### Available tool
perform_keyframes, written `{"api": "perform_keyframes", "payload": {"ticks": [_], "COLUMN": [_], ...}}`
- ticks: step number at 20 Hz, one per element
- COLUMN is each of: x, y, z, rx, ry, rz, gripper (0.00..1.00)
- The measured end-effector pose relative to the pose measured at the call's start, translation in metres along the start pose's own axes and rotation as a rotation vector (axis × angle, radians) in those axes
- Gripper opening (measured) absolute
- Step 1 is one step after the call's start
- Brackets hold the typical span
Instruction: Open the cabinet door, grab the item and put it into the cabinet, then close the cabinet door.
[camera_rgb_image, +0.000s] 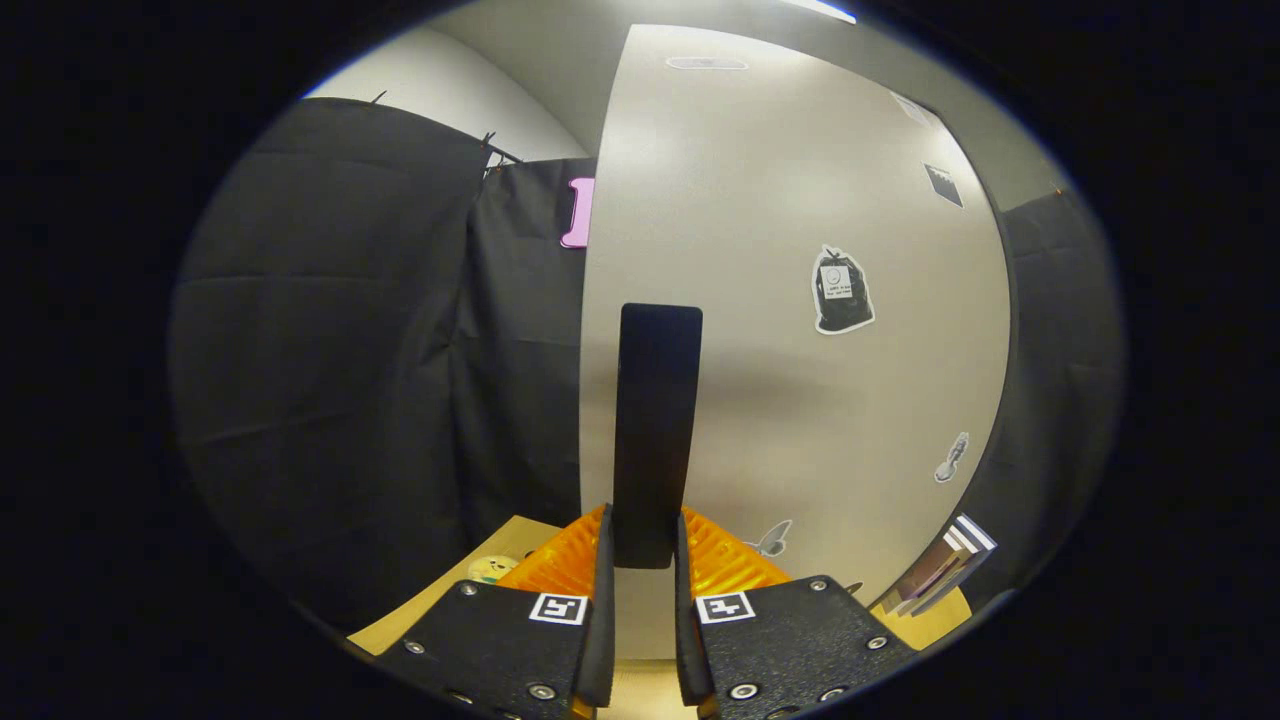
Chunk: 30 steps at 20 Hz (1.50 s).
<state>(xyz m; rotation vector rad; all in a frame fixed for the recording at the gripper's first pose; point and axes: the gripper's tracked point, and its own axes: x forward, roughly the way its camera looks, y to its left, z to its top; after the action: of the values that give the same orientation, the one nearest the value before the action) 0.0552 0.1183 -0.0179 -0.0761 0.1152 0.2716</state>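
Note:
A tall pale cabinet door (800, 180) stands right in front of me, with a black vertical handle (657, 420) near its left edge. My gripper (642, 548) is shut on the lower end of that handle, one finger pressing on each side. Past the left finger, a small round yellowish item (492, 568) lies on the wooden table (420, 620). From here I cannot tell how far the door is swung.
The door carries several stickers, among them a black bag sticker (842, 290). To the right of the fingers, a few books (945, 572) lean by the door's lower corner. Black cloth walls close in the left and right sides.

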Motion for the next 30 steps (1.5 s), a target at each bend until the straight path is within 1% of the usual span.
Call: {"api": "perform_keyframes", "payload": {"ticks": [4, 9, 12, 17, 24, 26, 30], "x": [-0.004, -0.010, -0.015, -0.036, -0.046, -0.053, -0.063], "y": [-0.003, -0.010, -0.015, -0.022, -0.038, -0.044, -0.058], "z": [-0.001, -0.003, -0.005, -0.008, -0.011, -0.012, -0.014], "rx": [0.011, 0.013, 0.028, 0.039, 0.042, 0.024, 0.045], "ry": [0.015, 0.006, -0.003, 0.003, -0.014, -0.016, -0.010], "rz": [0.032, 0.134, 0.179, 0.280, 0.385, 0.399, 0.405], "gripper": [0.25, 0.25, 0.26, 0.26, 0.25, 0.25, 0.25]}}
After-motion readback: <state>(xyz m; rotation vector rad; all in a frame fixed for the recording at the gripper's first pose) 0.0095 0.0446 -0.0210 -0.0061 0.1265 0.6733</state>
